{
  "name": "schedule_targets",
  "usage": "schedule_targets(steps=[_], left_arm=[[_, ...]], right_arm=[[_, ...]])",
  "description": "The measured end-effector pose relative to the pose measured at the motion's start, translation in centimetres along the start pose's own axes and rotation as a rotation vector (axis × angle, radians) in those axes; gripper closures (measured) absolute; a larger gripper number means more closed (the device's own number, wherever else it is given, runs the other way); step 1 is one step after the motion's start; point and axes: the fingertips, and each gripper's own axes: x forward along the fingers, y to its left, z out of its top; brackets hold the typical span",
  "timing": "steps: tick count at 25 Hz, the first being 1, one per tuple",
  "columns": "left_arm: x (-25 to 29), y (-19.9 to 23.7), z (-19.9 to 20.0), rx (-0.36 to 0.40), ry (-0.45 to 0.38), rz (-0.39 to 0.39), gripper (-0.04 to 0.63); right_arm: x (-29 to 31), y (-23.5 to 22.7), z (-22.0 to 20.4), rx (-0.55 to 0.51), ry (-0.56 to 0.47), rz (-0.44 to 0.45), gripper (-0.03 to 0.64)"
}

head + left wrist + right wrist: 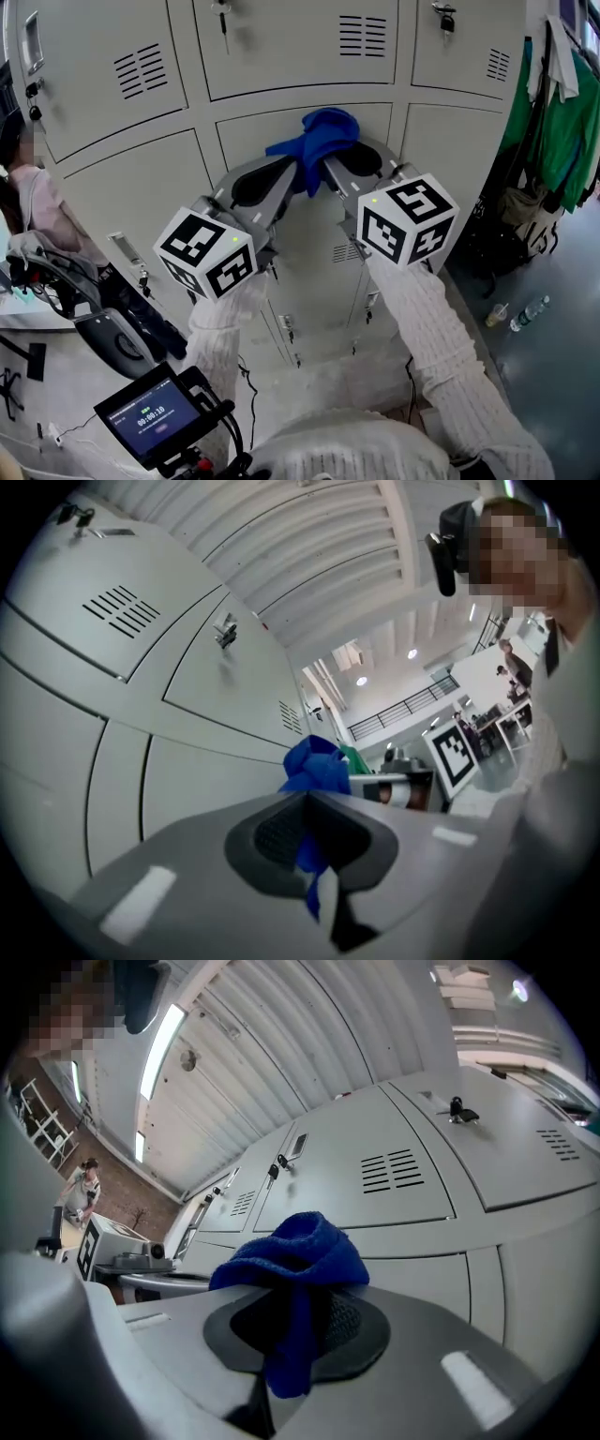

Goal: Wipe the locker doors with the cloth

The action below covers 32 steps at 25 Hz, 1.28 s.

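— Where's the cloth?
— The blue cloth [321,136] is bunched up in front of a grey locker door [251,127], held from both sides.
— Both grippers have it?
— Yes. The left gripper [300,176] has its fingers clenched on one fold. The right gripper [330,171] grasps another just beside it.

A locker room: rows of grey lockers [281,56], hung clothes [561,131].
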Motion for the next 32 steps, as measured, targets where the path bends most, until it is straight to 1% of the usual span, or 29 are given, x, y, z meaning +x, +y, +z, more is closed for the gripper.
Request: schedule_targets(steps=[2, 5, 10, 15, 18, 22, 25, 32], left_arm=[[0.0, 0.3, 0.3, 0.006, -0.005, 0.006, 0.589], [-0.1, 0.7, 0.2, 0.002, -0.003, 0.016, 0.589], [0.2, 0.7, -0.2, -0.045, -0.004, 0.006, 0.589], [0.4, 0.5, -1.1, -0.063, 0.009, -0.002, 0.589], [0.0, 0.1, -2.4, -0.096, 0.018, -0.01, 0.589], [-0.4, -0.4, -4.8, -0.137, 0.055, -0.011, 0.589], [-0.8, -0.8, -6.5, -0.177, 0.072, -0.006, 0.589], [-2.0, -2.6, -11.3, -0.293, 0.125, 0.004, 0.589]], right_arm=[[0.6, -0.5, 0.2, -0.018, 0.015, -0.01, 0.566], [1.4, -1.1, -0.2, 0.006, 0.029, -0.005, 0.566], [1.6, -1.2, 0.0, 0.004, 0.03, 0.019, 0.566], [1.5, -1.0, -0.3, -0.009, 0.02, 0.01, 0.566], [1.2, -0.6, -1.6, 0.012, 0.038, 0.014, 0.566], [0.6, -0.1, -3.5, 0.017, 0.053, 0.008, 0.566], [0.2, 0.2, -5.2, 0.066, 0.071, 0.018, 0.567], [-1.4, 1.3, -10.7, 0.135, 0.163, 0.029, 0.566]])
